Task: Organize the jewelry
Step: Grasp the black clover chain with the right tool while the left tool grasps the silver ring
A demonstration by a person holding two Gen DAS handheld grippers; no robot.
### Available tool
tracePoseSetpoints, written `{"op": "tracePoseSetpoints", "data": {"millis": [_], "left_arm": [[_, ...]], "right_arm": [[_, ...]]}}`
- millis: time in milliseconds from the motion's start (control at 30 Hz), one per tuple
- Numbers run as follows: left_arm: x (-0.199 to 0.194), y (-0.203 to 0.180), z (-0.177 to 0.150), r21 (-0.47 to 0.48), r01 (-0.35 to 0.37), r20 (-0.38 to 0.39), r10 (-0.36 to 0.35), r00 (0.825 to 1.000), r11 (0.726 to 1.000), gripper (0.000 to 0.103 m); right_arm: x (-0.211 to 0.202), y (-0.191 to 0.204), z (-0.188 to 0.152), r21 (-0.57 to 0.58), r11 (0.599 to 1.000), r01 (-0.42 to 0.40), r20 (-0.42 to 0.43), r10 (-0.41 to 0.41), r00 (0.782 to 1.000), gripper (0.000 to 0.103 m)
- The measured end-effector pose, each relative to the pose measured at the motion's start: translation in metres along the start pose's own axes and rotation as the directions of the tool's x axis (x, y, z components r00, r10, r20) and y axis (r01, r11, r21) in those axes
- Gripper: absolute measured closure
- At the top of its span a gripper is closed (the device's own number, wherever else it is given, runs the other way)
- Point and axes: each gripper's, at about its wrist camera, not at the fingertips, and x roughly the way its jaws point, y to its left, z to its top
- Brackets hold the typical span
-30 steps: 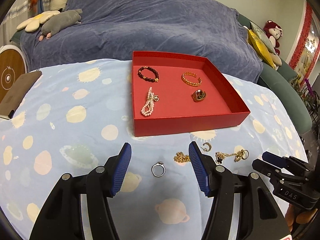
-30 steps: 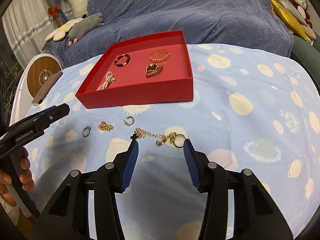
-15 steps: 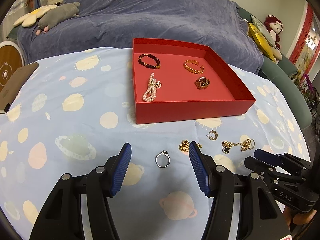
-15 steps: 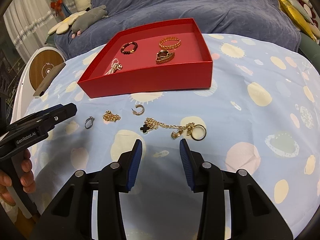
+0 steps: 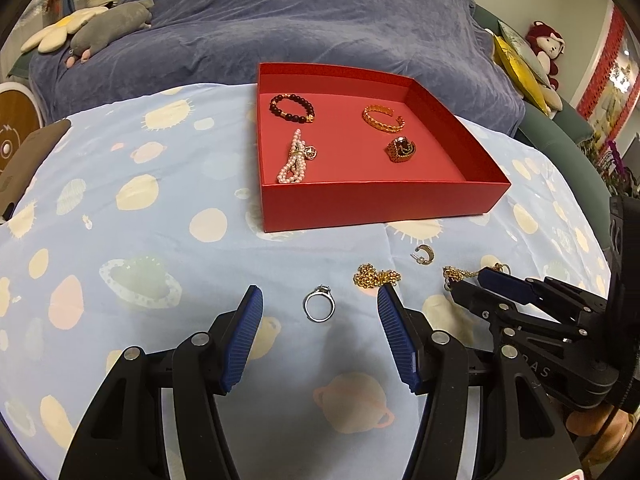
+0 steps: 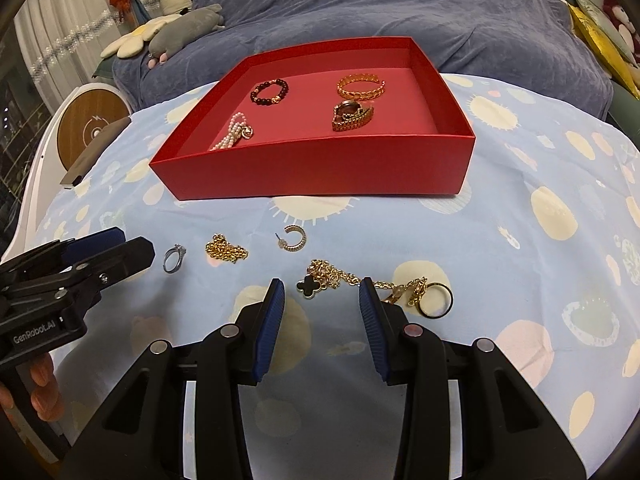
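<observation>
Jewelry waits loose on a spotted cloth [image 5: 140,200] before a red box [image 6: 320,168] (four pieces already inside). Left gripper [image 5: 320,308], jaws wide, frames a silver ring [image 5: 319,307]; right gripper [image 6: 322,294], jaws narrower and empty, should straddle the gold chain [image 6: 340,276] squarely before closing.

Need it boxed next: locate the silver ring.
The silver ring lies on the tablecloth between the left gripper's open fingers, left of the small gold chain.
</observation>
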Motion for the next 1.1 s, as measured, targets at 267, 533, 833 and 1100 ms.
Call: {"op": "tracePoseSetpoints", "data": {"millis": [267, 533, 833, 1100], "left_arm": [[0.001, -0.001, 0.002, -0.005, 0.009, -0.003, -0.009, 1.000, 1.000, 0.046], [0.005, -0.003, 0.002, -0.001, 0.009, -0.006, -0.009, 1.000, 1.000, 0.046], [0.016, -0.019, 0.005, 0.031, 0.018, -0.011, -0.018, 1.000, 0.999, 0.046], [0.038, -0.045, 0.004, 0.133, 0.013, 0.002, -0.013, 1.000, 0.991, 0.057]], "right_arm": [[0.008, 0.005, 0.002, -0.051, 0.998, 0.036, 0.014, -0.035, 0.999, 0.075], [0.004, 0.003, 0.002, -0.052, 0.998, 0.021, 0.017, -0.020, 1.000, 0.087], [-0.029, -0.005, 0.015, -0.004, 1.000, -0.005, 0.083, 0.005, 0.997, 0.087], [-0.033, -0.015, 0.014, 0.026, 1.000, -0.012, 0.083, 0.010, 0.996, 0.087]]}}
